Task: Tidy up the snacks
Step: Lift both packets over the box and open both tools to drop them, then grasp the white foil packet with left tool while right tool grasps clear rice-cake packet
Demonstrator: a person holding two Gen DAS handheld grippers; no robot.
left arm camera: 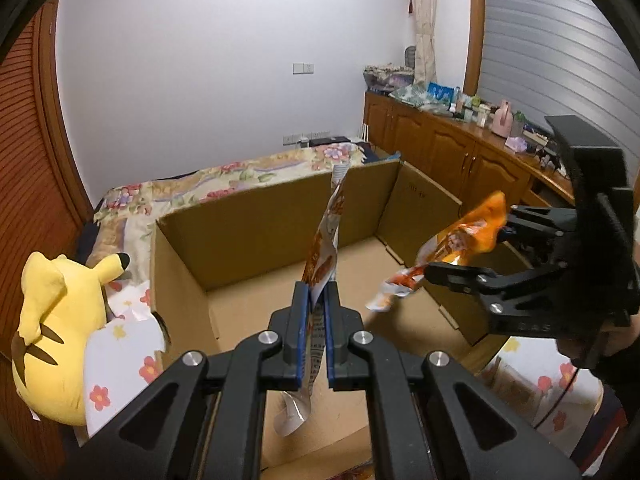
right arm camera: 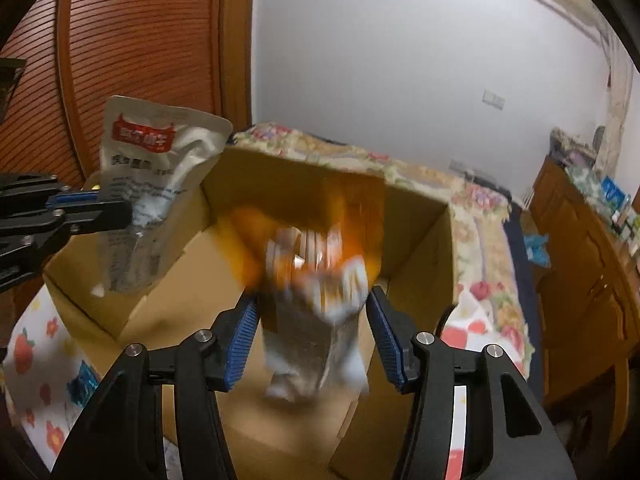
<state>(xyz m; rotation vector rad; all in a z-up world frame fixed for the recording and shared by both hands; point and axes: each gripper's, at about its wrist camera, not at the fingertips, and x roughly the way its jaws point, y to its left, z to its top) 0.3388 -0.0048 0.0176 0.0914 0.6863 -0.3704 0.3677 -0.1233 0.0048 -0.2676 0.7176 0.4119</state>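
Cardboard box [left arm camera: 256, 220] open on top with bare floor, clear drop path from above; walls fence the sides, plush toy [left arm camera: 56, 336] crowds its left, cabinet [left arm camera: 452, 148] stands right.

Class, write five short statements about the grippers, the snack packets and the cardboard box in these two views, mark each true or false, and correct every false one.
1. The left gripper is shut on a snack pouch. True.
2. The right gripper is clamped tight on its orange packet. False: its jaws stand apart, and the blurred packet lies between them without a visible pinch.
3. The cardboard box is closed. False: its flaps are open and its floor shows.
4. A yellow plush toy sits outside the box. True.
5. The box is full of snacks. False: the visible floor is bare cardboard.
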